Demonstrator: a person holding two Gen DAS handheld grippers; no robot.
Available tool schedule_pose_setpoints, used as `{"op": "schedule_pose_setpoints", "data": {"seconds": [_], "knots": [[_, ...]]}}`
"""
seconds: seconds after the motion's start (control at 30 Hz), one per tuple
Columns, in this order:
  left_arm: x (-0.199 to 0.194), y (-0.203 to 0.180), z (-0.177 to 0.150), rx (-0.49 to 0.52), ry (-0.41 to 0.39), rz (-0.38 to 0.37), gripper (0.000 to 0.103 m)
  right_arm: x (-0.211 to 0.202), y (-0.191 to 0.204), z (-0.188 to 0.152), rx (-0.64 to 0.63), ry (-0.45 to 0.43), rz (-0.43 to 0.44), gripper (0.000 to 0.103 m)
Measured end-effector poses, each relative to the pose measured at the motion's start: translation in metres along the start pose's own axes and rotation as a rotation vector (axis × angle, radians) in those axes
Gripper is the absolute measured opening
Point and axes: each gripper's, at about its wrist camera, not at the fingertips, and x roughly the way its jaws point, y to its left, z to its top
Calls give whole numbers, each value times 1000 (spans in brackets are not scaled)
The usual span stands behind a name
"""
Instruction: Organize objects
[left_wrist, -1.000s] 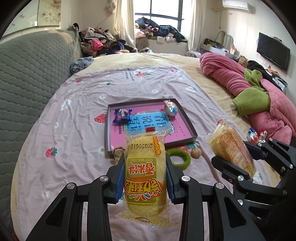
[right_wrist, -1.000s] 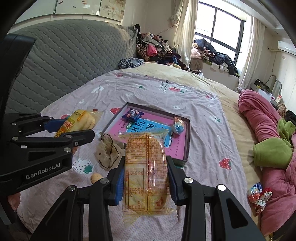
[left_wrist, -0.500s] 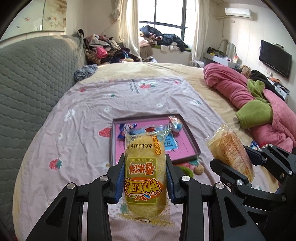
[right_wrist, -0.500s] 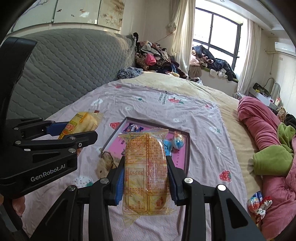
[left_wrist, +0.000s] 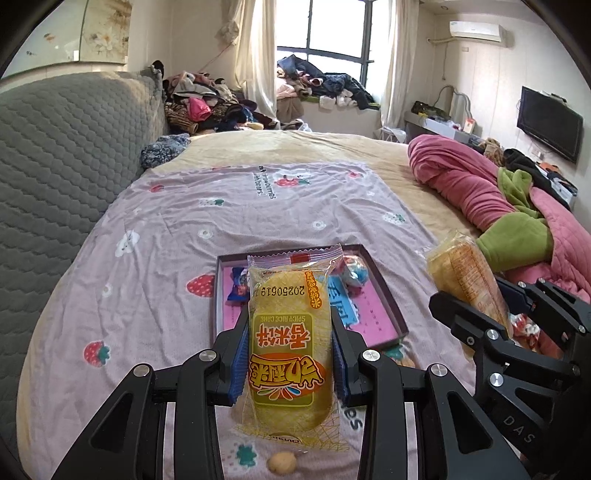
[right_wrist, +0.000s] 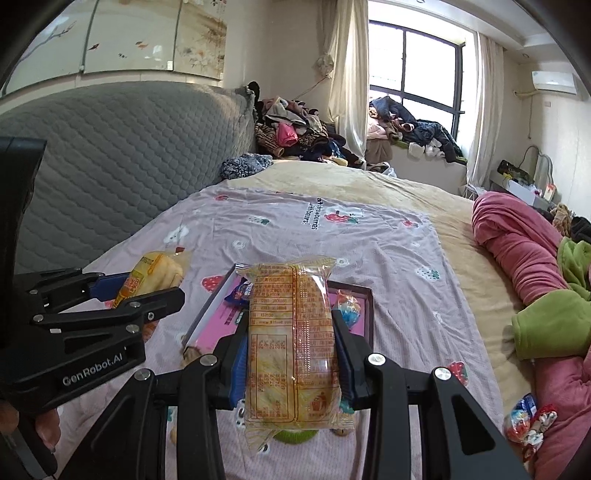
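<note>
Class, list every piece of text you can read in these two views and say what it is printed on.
"SPICY RICE CAKE" and "2025061", upside down: yellow snack packet in the left gripper.
"GenRobot.AI": the left gripper's black body.
"strawberries": lilac strawberry-print sheet.
"DAS": right gripper.
Clear packet's back panel: too small.

Daylight fills both views from the window (left_wrist: 325, 62) at the far wall, its panes blown out to white. The room is bright and shadows are soft. Fisheye bending curves the edges — black corners frame each picture. Focus is sharp, with no motion blur.
</note>
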Motion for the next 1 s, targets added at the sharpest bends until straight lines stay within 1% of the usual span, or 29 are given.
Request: {"op": "schedule_pose_setpoints", "data": {"seconds": [0.1, 0.2, 0.3, 0.4, 0.57, 0.67, 0.7, 0.73, 0.83, 0.93, 1.0], "knots": [[13, 2, 9, -3, -7, -1, 38, 13, -11, 3, 31, -6, 16, 40], [27, 4, 17, 5, -22, 13, 38, 24, -20, 7, 51, -15, 23, 40], [38, 9, 24, 5, -42, 21, 38, 37, -24, 9, 32, -24, -20, 40], [54, 12, 27, 21, -47, 28, 38, 48, -29, 8, 47, -42, -26, 40], [87, 18, 21, 19, -43, 20, 38, 69, -35, 3, 72, -55, -11, 40], [103, 22, 16, 17, -56, 63, 38, 84, -38, -1, 89, -51, 8, 40], [108, 25, 15, 7, -59, 60, 38, 89, -39, -2, 92, -52, 4, 40], [116, 28, 12, -7, -50, 42, 38, 95, -40, -2, 92, -53, 3, 40], [134, 30, 4, -9, -42, 49, 38, 112, -39, -6, 81, -49, -17, 40], [152, 34, -4, -14, -17, 55, 38, 126, -35, -13, 48, -50, -82, 40], [161, 38, -9, -19, -14, 62, 38, 131, -37, -18, 55, -49, -71, 40]]}}
